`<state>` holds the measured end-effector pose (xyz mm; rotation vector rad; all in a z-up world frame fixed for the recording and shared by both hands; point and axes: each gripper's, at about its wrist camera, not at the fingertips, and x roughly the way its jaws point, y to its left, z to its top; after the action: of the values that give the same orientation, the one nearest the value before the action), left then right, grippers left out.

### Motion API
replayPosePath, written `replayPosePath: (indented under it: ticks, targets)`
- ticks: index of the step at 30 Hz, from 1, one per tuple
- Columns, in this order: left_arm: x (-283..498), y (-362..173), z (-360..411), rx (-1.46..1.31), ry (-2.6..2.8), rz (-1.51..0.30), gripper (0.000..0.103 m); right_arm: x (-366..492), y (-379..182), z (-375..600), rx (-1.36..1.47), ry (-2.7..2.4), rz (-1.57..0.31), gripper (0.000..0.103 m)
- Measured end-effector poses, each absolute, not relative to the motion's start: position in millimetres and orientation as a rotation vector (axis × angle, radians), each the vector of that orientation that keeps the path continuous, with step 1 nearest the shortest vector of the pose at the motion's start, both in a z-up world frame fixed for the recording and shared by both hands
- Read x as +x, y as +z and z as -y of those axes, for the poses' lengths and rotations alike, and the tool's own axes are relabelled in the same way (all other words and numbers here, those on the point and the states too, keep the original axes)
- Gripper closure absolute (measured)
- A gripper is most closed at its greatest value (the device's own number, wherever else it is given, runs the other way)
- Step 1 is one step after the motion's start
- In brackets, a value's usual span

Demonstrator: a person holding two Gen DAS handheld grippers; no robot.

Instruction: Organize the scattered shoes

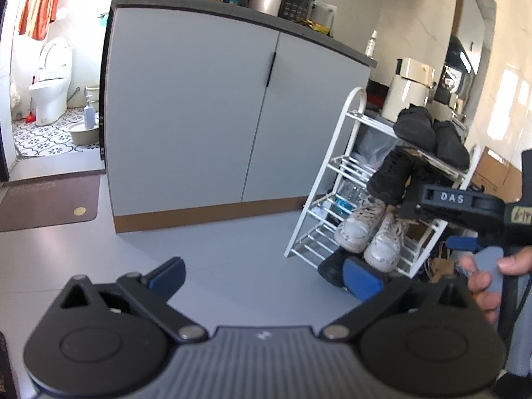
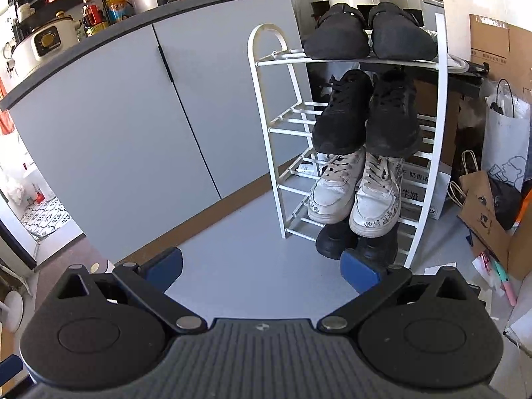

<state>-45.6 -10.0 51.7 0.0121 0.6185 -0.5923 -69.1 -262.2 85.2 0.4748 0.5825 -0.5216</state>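
Observation:
A white wire shoe rack (image 2: 266, 106) (image 1: 335, 153) stands on the grey floor beside the cabinet. Its top shelf holds two black slippers (image 2: 335, 38), the shelf below a pair of black sneakers (image 2: 365, 116), the one under that white sneakers (image 2: 355, 193) (image 1: 369, 232), and the bottom black shoes (image 2: 335, 239). My right gripper (image 2: 262, 267) is open and empty, a short way in front of the rack's foot. My left gripper (image 1: 264, 274) is open and empty too, left of the rack. In the left wrist view the other gripper's body (image 1: 465, 206) and a hand (image 1: 488, 276) show at right.
A grey two-door cabinet (image 1: 206, 113) (image 2: 133, 126) with kitchen appliances on top stands left of the rack. Paper bags (image 2: 482, 206) and cardboard boxes (image 2: 498, 43) crowd the floor right of the rack. A brown mat (image 1: 50, 202) lies before a bathroom doorway.

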Motion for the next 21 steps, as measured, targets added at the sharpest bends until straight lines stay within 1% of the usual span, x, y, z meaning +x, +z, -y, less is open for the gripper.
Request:
replayPosePath:
  ticks: [7,14,21]
  targets:
    - [-44.2,51.6,5.4,0.012,-0.607,-0.663,0.0,-66.9,77.4,250.7,0.435,-0.531,-0.621,0.0]
    - [-48.8,52.5,9.6,0.055,-0.593,-0.646,0.0,-64.8,69.0,235.7,0.382,-0.535,-0.661,0.0]
    - [-54.0,47.4,12.9,0.078,-0.604,-0.666,0.0,-69.7,77.2,223.4,0.31,-0.508,-0.612,0.0]
